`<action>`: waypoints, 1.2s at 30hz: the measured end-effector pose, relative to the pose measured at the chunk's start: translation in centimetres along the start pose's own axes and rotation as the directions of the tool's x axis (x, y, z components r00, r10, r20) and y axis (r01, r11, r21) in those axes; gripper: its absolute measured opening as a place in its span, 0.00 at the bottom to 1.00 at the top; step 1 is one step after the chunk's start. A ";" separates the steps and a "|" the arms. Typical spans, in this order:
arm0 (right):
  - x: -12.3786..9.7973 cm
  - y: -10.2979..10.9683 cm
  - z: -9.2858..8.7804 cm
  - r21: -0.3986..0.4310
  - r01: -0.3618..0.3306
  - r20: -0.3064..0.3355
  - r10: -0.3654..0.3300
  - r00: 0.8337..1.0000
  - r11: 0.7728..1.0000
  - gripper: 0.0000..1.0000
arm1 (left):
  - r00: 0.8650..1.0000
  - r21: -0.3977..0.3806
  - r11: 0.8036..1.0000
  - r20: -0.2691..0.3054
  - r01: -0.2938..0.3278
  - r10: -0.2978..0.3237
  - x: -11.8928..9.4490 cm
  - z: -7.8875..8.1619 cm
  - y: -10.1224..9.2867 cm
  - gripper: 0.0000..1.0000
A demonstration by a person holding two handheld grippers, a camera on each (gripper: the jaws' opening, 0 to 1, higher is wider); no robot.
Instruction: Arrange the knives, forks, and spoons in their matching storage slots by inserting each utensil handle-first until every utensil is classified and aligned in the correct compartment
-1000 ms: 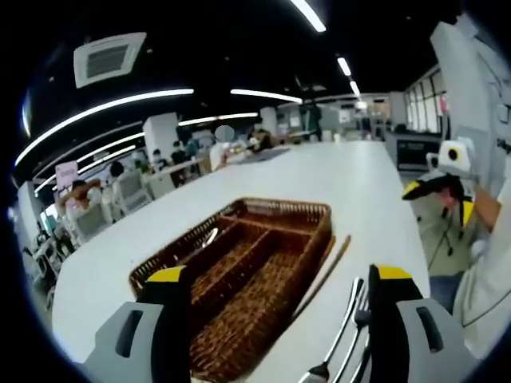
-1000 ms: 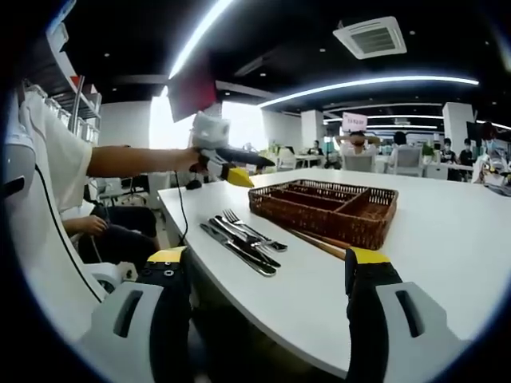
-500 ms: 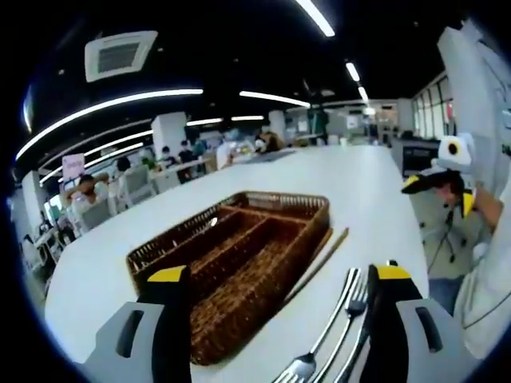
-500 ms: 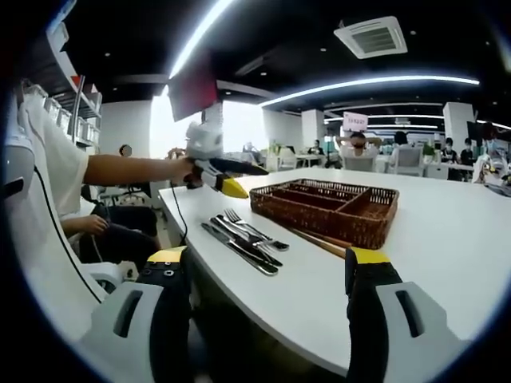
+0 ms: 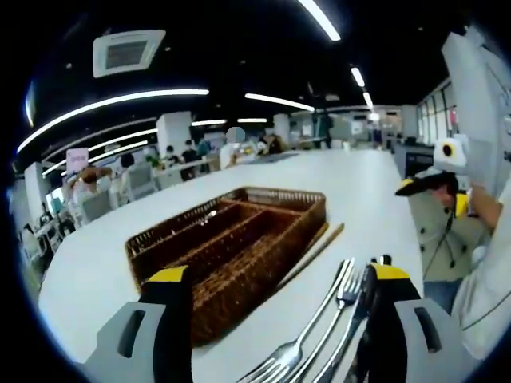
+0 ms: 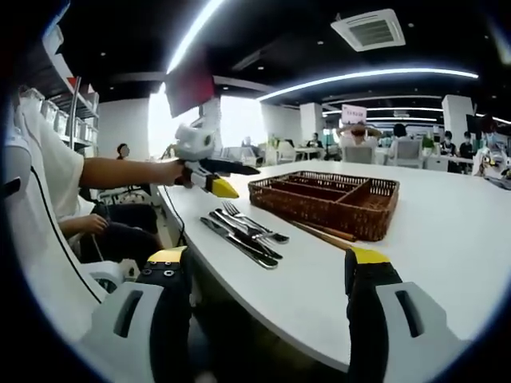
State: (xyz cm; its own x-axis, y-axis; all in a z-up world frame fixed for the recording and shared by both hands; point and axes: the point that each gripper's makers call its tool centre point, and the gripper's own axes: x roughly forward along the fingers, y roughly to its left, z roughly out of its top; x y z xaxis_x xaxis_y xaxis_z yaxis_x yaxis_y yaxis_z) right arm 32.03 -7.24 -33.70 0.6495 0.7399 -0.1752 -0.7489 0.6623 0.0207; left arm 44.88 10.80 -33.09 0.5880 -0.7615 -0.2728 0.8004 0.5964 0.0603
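Observation:
A brown wicker cutlery tray [image 5: 239, 294] with long compartments lies on the white table [image 5: 359, 183]. To its right lie forks [image 5: 345, 297] and a spoon, with wooden chopsticks [image 5: 313, 254] between them and the tray. My left gripper [image 5: 279, 274] is open over the tray's near end and the cutlery. In the right gripper view the tray [image 6: 319, 211] sits mid-table, with chopsticks [image 6: 323, 232], a fork [image 6: 254, 226] and a knife [image 6: 238, 242] in front of it. My right gripper [image 6: 267, 255] is open, off the table's near edge. The left gripper [image 6: 226, 180] hovers just above the cutlery.
A person's arm [image 6: 120, 171] holds the left gripper, with the body at the table's edge. The right gripper [image 5: 435, 177] hangs off the table's right side. People sit at desks in the background. The table [image 6: 447, 239] stretches bare beyond the tray.
The left gripper has come lower and nearer to the cutlery, so the forks and spoon show longer in its view. The right gripper has hardly moved.

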 end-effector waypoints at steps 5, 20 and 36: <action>0.5 0.2 -0.1 -0.001 -0.014 -0.009 0.014 1.000 1.000 0.81 | 1.000 -0.011 1.000 0.025 -0.017 0.018 -0.5 0.0 -0.2 0.90; 2.0 0.2 0.5 -0.037 -0.057 -0.031 0.056 0.998 0.998 0.75 | 0.998 -0.046 0.997 0.039 -0.056 0.058 -1.6 -0.8 -0.8 0.87; 4.9 1.2 0.8 -0.106 -0.148 -0.098 0.138 0.986 0.983 0.65 | 0.996 -0.063 0.995 0.040 -0.073 0.076 -3.2 -2.4 -1.5 0.86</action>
State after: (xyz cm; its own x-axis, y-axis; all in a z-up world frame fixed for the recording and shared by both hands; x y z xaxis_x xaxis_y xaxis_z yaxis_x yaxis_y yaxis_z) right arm 34.42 -2.70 -33.79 0.5243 0.8089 -0.2662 -0.8463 0.5295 -0.0578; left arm 41.54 12.95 -34.58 0.6511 -0.7237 -0.2289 0.7463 0.6653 0.0193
